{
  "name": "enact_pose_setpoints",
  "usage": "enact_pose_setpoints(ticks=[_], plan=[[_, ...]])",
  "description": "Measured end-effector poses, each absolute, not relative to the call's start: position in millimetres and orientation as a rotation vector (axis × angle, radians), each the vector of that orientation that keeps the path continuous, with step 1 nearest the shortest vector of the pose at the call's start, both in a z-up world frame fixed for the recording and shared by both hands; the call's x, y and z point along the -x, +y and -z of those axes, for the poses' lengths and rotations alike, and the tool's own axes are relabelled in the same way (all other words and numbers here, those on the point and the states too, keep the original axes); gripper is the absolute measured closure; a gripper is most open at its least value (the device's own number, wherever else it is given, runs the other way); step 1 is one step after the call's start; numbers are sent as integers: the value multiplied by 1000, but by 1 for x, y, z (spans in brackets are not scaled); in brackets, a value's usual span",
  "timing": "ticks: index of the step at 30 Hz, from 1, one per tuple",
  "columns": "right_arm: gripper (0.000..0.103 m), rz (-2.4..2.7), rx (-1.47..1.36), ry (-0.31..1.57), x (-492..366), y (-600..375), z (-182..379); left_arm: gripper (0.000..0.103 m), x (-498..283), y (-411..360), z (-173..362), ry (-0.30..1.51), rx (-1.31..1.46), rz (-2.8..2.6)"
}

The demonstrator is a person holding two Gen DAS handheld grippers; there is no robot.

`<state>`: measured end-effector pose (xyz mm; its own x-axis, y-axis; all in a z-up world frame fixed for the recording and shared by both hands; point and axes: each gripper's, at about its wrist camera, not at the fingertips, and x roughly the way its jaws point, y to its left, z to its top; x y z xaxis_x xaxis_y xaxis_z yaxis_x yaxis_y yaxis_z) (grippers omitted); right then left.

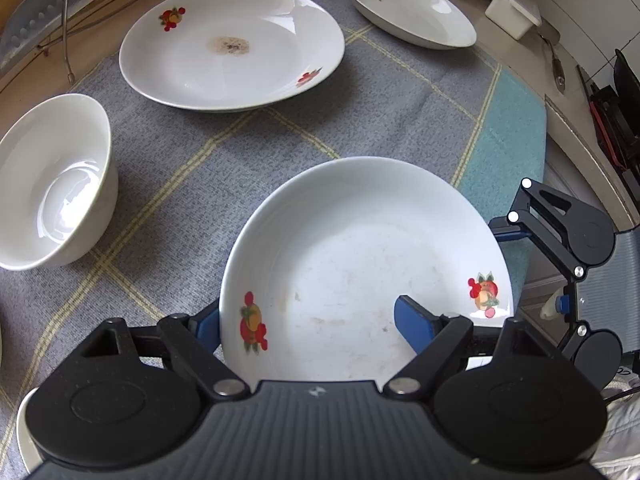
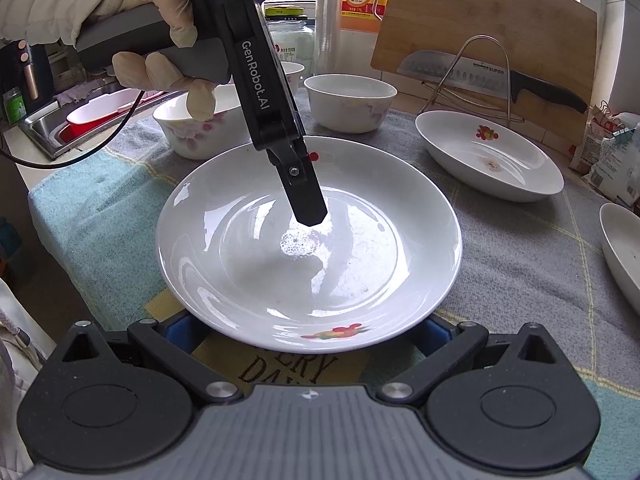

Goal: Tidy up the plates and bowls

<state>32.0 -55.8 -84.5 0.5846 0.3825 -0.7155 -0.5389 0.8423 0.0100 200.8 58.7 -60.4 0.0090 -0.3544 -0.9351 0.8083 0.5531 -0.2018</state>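
Both agape, empty: left tongs (image 1: pixel 308 308), right tongs (image 2: pixel 310 330) at plate (image 2: pixel 248 272) (knife (image 2: pixel 480 74) right-view only).

1. A plate (image 1: pixel 360 256) lies on the cloth (image 1: pixel 192 160) nearest the left wrist camera.
2. A bowl (image 1: pixel 52 184) stands to its left.
3. 2 more plates lie behind it: one (image 1: pixel 232 46) at centre, one (image 1: pixel 408 8) farther right.
4. A rack (image 2: pixel 472 76) holds a knife (image 2: pixel 492 76) behind those.

The right tool's fingertips (image 2: pixel 192 330) are hidden under the plate (image 2: pixel 240 280); another plate (image 2: pixel 620 248) is cut by the frame edge.
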Motion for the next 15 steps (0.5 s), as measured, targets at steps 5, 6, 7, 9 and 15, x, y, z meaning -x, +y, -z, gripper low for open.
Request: enact_pose_setpoints(ticks=[5,6,7,9,15], plan=[[0,-547,225,780,-33,-60,82,18,-198,57,58,1250,-448,951],[0,-548,226,780,-33,-60,81,18,-198,55,57,1248,-447,949],[0,-550,227,780,-33,-61,80,18,-198,54,56,1248,-444,948],[0,-555,227,780,-34,-64,79,18,-197,52,54,1246,-440,945],[0,-571,240,780,-36,-74,74,18,-196,41,47,1238,-432,931]])
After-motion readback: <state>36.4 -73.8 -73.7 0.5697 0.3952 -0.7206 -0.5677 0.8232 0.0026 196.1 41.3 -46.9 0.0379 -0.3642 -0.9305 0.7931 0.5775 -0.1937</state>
